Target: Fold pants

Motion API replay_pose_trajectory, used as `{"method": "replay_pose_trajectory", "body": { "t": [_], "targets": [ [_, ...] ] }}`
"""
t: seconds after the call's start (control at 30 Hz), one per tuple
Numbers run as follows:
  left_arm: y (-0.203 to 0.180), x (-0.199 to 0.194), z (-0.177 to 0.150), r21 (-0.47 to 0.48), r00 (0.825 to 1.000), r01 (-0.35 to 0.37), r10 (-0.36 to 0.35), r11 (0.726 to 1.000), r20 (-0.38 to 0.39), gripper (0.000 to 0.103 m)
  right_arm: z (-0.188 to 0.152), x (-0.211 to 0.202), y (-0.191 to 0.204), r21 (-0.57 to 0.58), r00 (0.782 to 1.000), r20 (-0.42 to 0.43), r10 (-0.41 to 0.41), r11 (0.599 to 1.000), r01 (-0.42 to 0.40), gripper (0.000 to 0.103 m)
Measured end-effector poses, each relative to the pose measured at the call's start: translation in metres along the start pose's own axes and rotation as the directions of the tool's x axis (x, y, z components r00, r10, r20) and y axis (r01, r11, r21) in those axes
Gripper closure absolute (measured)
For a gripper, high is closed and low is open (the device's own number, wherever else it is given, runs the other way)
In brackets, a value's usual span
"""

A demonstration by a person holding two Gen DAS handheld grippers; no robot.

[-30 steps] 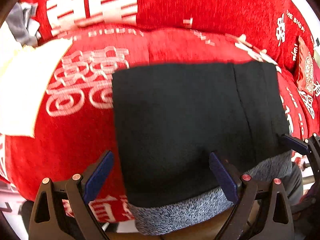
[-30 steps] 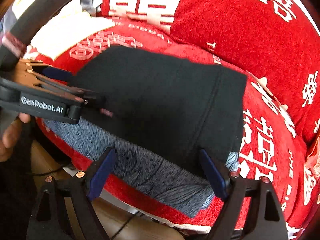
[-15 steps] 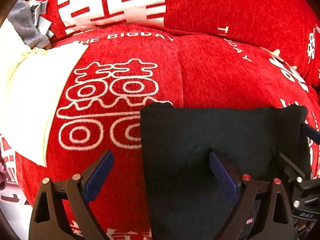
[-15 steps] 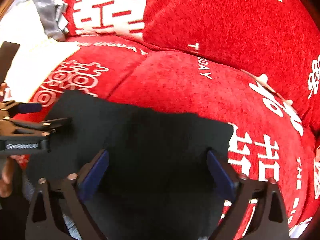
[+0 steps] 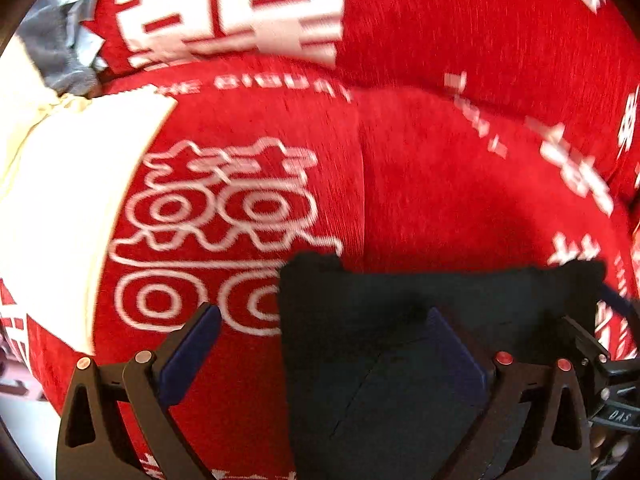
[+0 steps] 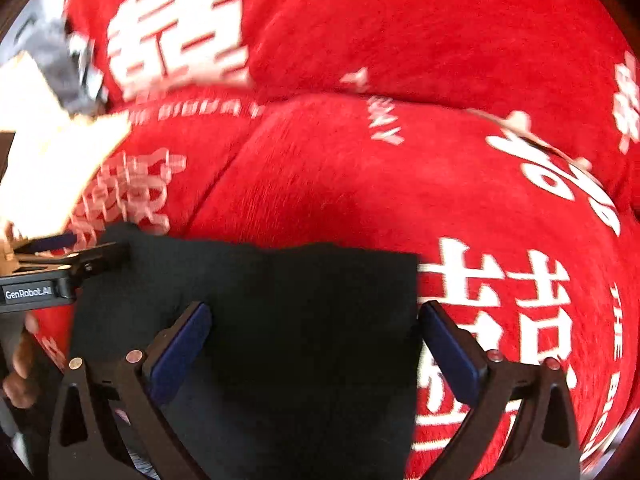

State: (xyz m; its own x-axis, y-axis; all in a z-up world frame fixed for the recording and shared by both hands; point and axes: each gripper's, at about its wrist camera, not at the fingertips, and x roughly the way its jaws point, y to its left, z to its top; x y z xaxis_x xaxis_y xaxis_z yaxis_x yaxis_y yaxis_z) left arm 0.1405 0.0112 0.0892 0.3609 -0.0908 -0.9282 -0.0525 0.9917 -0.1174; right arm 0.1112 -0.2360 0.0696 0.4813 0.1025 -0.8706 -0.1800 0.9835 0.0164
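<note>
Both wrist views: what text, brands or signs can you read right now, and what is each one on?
"GenRobot.AI": on the left claw's body, seen from the right wrist.
"DAS": partial label on the right claw's body; the rest is cut off.
"THE BIGDAY": white print on the red cover, blurred, partly guessed.
"DAY": on the same cover, right wrist view.
Large white Chinese-style characters on the cover: visible, not read.
Black pants: no text.

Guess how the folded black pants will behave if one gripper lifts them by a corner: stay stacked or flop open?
The black pants look like soft knit lying flat in layers, so they would probably droop and unfold. They likely weigh little. The plush red cover under them looks grippy, so a push would probably bunch them, not slide them.
</note>
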Motion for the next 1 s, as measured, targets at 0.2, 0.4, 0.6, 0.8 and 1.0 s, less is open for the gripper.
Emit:
{"method": "replay_pose_trajectory", "body": {
  "t": [0.2,0.4,0.6,0.8,1.0],
  "targets": [
    [0.028,0.014,0.003,-0.120,0.995,-0.085,0.079,0.989,-0.054,0.000,0.004,-0.014,0.021,-0.042,0.999,0.036,-0.041,0.998,0.042,0.000],
    [0.042,0.034,-0.003,-0.181,0.992,-0.100,0.084,0.978,-0.094,0.000,0.004,0.019,0.048,-0.099,0.998,0.005,-0.062,0.993,0.062,0.000],
    [0.032,0.039,0.004,-0.095,0.988,-0.127,0.118,0.987,-0.100,0.000,0.005,0.033,0.034,-0.046,0.994,-0.042,-0.104,0.994,0.102,0.000],
    [0.038,0.026,-0.016,-0.097,0.992,-0.094,0.085,0.991,-0.095,0.000,-0.006,0.009,0.033,0.009,0.992,-0.015,-0.126,0.992,0.126,0.000],
    [0.039,-0.003,-0.059,-0.053,0.996,-0.067,0.064,0.996,-0.058,0.000,-0.034,0.002,0.029,-0.005,0.989,-0.032,-0.148,0.989,0.148,0.000]
  ]
}}
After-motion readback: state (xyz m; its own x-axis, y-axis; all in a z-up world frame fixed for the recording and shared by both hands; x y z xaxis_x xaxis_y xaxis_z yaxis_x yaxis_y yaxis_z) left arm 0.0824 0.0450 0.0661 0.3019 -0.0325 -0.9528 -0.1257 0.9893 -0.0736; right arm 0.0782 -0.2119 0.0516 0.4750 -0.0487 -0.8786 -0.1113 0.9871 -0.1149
